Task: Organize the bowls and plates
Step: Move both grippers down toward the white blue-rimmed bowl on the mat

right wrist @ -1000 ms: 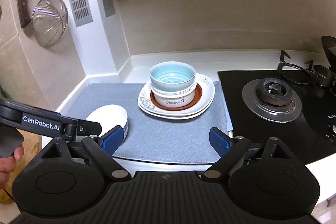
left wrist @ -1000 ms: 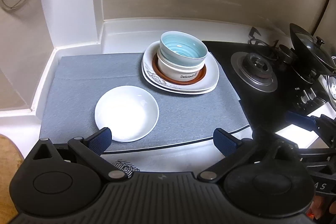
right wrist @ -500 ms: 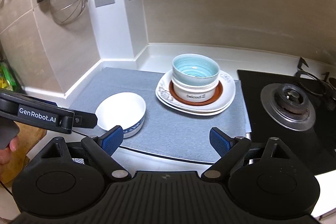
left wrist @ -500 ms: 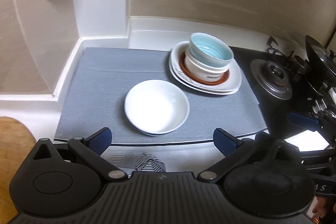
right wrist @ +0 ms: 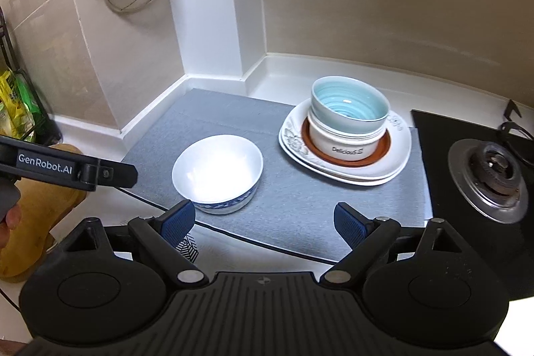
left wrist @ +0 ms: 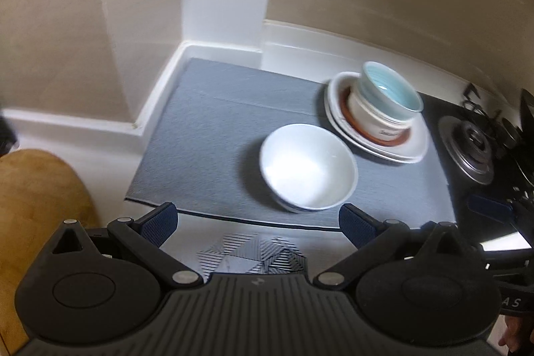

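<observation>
At the left of the right wrist view the left gripper (right wrist: 110,174) is seen from the side as a black bar reaching in over the counter edge. In its own view its blue pads are spread wide with nothing between them.

Just to its right, on the grey mat (right wrist: 287,199), a white bowl (right wrist: 217,172) with a blue band round its foot stands upright and apart from everything else. It is judged to be glazed ceramic: stiff, fairly light, slippery and liable to chip if knocked. The wall at the rim is thin enough to be pinched between one pad inside and one outside, and the near rim is probably the best place for hold to be taken.

Further right, a stack is built on two white plates (right wrist: 347,169) with a brown saucer (right wrist: 347,155) on top, a cream bowl (right wrist: 347,142) on that, and a pale blue bowl (right wrist: 350,105) nested in it. This stack is judged heavy and top-loaded (a lift by one plate edge could let the bowls slide).

The right gripper (right wrist: 263,221) is held low at the mat's near edge, jaws wide and empty, with the white bowl just beyond its left pad. At the far right a gas burner (right wrist: 490,175) is set in the black hob.
</observation>
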The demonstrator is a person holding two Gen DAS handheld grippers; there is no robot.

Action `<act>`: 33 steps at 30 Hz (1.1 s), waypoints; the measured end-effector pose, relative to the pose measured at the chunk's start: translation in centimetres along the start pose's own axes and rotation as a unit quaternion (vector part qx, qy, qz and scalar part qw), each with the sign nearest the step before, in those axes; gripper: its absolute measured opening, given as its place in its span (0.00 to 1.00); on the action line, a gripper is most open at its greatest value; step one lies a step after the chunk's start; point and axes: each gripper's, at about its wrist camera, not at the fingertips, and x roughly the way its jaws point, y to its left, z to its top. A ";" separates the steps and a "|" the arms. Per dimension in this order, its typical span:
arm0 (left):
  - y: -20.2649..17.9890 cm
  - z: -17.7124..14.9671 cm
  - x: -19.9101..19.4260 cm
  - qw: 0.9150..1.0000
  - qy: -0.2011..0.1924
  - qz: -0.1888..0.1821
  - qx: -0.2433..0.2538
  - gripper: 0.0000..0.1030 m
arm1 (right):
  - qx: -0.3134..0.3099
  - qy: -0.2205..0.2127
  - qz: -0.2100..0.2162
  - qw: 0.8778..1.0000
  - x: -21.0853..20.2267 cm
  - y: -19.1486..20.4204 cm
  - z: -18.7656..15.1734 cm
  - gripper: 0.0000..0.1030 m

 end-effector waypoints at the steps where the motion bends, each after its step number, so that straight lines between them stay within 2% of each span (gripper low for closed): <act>1: 0.2 0.1 0.3 1.000 0.002 0.003 -0.004 1.00 | 0.000 0.003 0.002 1.000 0.3 0.0 0.0 0.89; 7: 1.0 0.8 2.5 0.999 0.027 0.018 -0.027 1.00 | 0.005 0.018 0.004 1.000 1.9 -0.3 0.2 0.89; 15: 1.1 1.9 5.0 0.998 0.034 0.034 -0.032 1.00 | 0.015 0.034 0.008 0.999 4.3 -0.6 0.7 0.89; 26: 0.8 3.2 7.9 0.998 0.041 0.046 -0.021 1.00 | 0.028 0.045 0.013 0.999 8.2 -0.7 2.8 0.89; 33: 0.9 3.9 10.2 0.997 0.057 0.051 -0.016 1.00 | 0.037 0.067 0.015 0.997 11.3 -0.9 3.6 0.89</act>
